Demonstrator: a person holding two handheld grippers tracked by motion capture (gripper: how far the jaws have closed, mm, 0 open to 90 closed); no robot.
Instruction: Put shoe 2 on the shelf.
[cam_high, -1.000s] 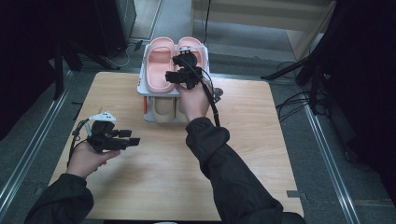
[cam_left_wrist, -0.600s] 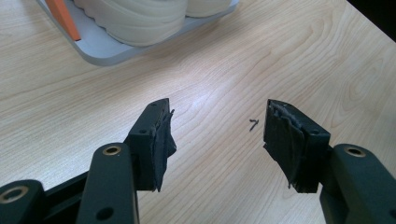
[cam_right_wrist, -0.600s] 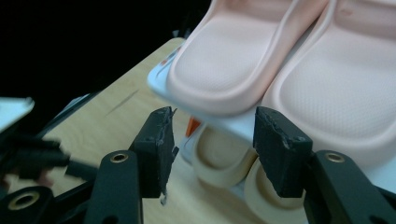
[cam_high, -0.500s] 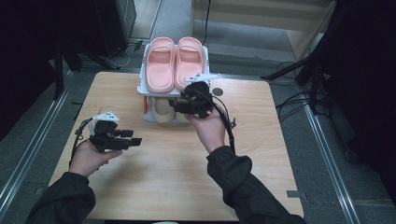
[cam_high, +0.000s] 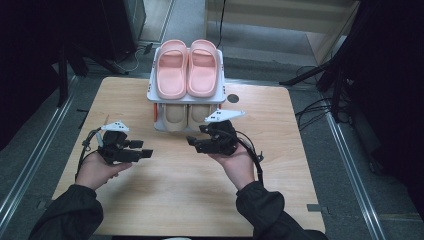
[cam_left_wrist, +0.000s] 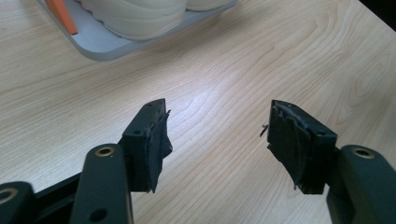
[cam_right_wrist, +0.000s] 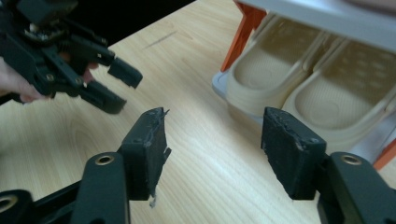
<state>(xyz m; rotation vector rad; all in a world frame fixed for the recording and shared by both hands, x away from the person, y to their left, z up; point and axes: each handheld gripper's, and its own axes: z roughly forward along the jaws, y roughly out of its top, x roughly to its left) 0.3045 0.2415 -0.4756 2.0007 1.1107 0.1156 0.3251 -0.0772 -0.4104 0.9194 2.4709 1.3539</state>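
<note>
A pair of pink slippers (cam_high: 187, 67) lies on the top shelf of a small white rack (cam_high: 185, 99). A beige pair (cam_high: 182, 116) sits on the shelf beneath, also seen in the right gripper view (cam_right_wrist: 327, 88). My right gripper (cam_high: 195, 145) hovers low over the wooden table just in front of the rack, pointing left. Its jaws (cam_right_wrist: 212, 140) have just been opening and nothing is between them. My left gripper (cam_high: 142, 149) rests at the table's left, pointing right; it stands open (cam_left_wrist: 217, 135) and holds nothing.
The wooden table (cam_high: 200, 200) stretches bare toward the person's side. The rack has orange legs (cam_right_wrist: 243, 28) and a grey base (cam_left_wrist: 102, 44). A dark round mark (cam_high: 232, 98) lies right of the rack. Metal rails and cables run on the floor along both sides.
My right gripper has come down from over the pink slippers on the rack's top to the table in front of the rack, its jaws spreading wider. The left gripper has stayed in place.
</note>
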